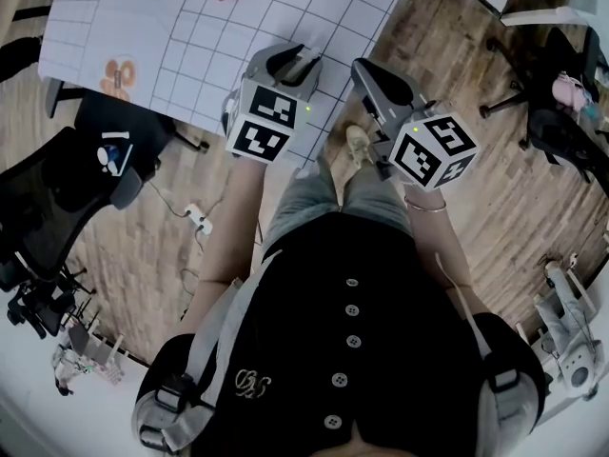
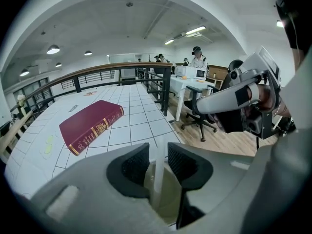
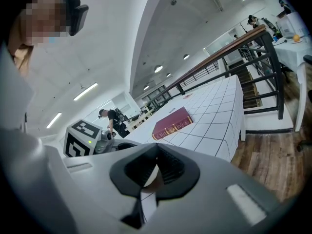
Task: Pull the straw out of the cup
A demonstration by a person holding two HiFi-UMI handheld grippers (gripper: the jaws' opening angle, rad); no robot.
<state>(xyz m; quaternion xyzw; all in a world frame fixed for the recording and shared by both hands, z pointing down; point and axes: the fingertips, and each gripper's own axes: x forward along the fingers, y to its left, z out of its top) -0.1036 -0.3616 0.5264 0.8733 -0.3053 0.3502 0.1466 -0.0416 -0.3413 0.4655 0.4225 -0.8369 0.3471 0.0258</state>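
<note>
Your left gripper (image 2: 158, 153) pinches the upright translucent straw (image 2: 158, 175) between narrowly parted jaws, above the tiled table (image 2: 131, 126). Your right gripper (image 3: 156, 165) has its jaws almost together.

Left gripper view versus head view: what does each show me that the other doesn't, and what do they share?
Only the left gripper view: the straw standing between the jaws of the left gripper, which close on it, and the railing behind the table. Only the head view: the person's torso, the wooden floor and a black chair. Both: the gridded table, the red book, of which the head view shows just a corner, and the right gripper.
</note>
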